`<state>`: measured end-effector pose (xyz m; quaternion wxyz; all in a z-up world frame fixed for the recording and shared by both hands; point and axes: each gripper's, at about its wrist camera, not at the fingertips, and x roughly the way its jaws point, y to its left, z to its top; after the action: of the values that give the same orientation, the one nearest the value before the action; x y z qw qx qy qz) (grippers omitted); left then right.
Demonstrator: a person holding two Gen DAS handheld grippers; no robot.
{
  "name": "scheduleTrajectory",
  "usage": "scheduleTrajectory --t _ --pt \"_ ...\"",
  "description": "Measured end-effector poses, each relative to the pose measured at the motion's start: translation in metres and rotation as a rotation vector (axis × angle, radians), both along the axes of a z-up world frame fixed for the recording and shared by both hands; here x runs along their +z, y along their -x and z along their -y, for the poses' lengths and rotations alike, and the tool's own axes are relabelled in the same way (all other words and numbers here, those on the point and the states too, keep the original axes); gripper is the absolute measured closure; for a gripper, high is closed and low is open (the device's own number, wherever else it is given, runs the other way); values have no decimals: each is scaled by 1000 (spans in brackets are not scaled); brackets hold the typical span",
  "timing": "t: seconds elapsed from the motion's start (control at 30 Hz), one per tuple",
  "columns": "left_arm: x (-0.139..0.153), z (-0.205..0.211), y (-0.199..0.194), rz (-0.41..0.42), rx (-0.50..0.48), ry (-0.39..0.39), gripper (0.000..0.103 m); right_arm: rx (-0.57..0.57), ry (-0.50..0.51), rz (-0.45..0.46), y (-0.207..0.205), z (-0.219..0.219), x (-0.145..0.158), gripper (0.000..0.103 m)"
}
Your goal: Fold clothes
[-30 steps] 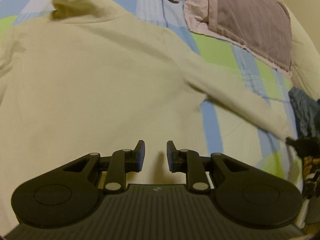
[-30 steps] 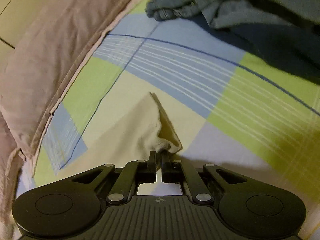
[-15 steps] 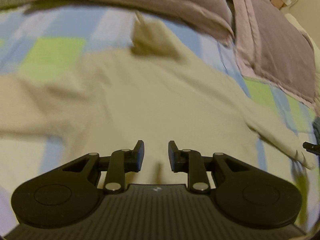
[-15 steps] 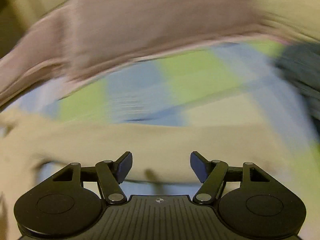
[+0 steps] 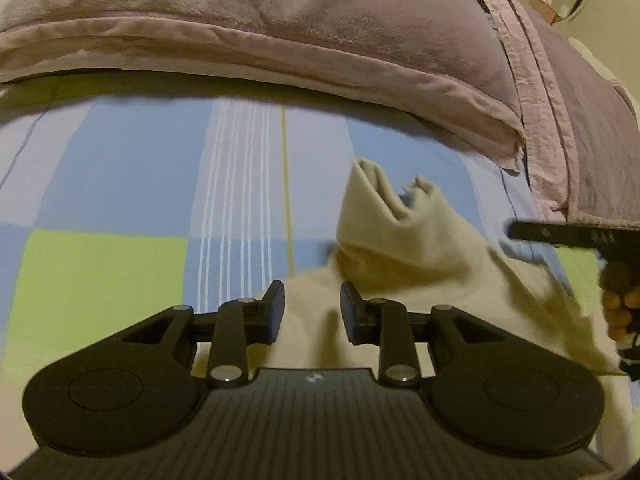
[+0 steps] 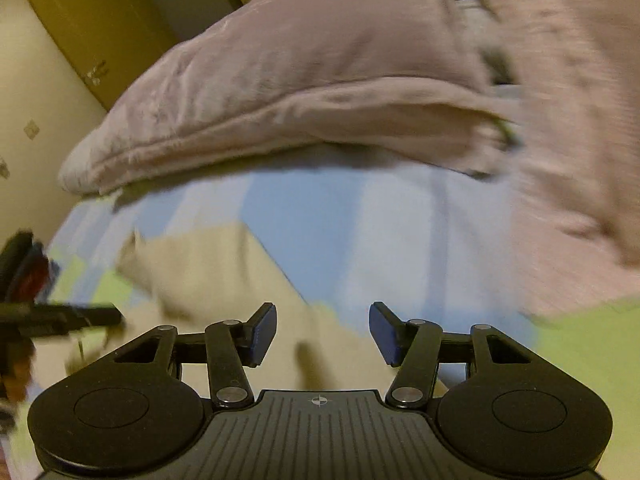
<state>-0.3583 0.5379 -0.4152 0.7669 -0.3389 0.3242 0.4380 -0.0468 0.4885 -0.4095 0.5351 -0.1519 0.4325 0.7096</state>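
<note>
On the checked bedsheet [image 5: 120, 208] lay one cream garment [image 5: 404, 248], bunched below the pillows, with nothing clamped on it. A second earlier the right gripper [image 6: 322, 332] had pinched a sleeve tip; half a second ago it was already released, and now its jaws stood wide apart and empty above the cloth. The left gripper [image 5: 312, 312] kept its jaws parted throughout, holding nothing, but its view had swung from the broad spread body of the garment up toward the pillows. Counted: one garment, two grippers, two mauve pillows [image 5: 280, 28] side by side at the head of the bed, and one hand [image 5: 620, 304] at the right edge of the left view, gripping the other tool. In the left view, the garment's raised, folded end pointed up toward the pillows, and its length ran from that tip down and right beneath the left gripper. The right view was blurred, so finer folds could not be told there.
</note>
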Motion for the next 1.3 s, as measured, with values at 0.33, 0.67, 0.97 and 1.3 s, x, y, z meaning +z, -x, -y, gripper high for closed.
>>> scheduleTrajectory --t 0.33,0.67,0.97,1.3 --pt "-26 -42 -21 170 -141 37 99 87 -7 -209 20 -49 -31 103" --pt "-21 -43 -31 118 34 -68 103 -105 -242 88 13 7 0 103" --pt "0 -8 51 177 254 -66 100 -306 -121 241 15 -2 -3 102" --pt "46 115 295 -12 861 -74 82 -310 57 -69 23 135 10 45"
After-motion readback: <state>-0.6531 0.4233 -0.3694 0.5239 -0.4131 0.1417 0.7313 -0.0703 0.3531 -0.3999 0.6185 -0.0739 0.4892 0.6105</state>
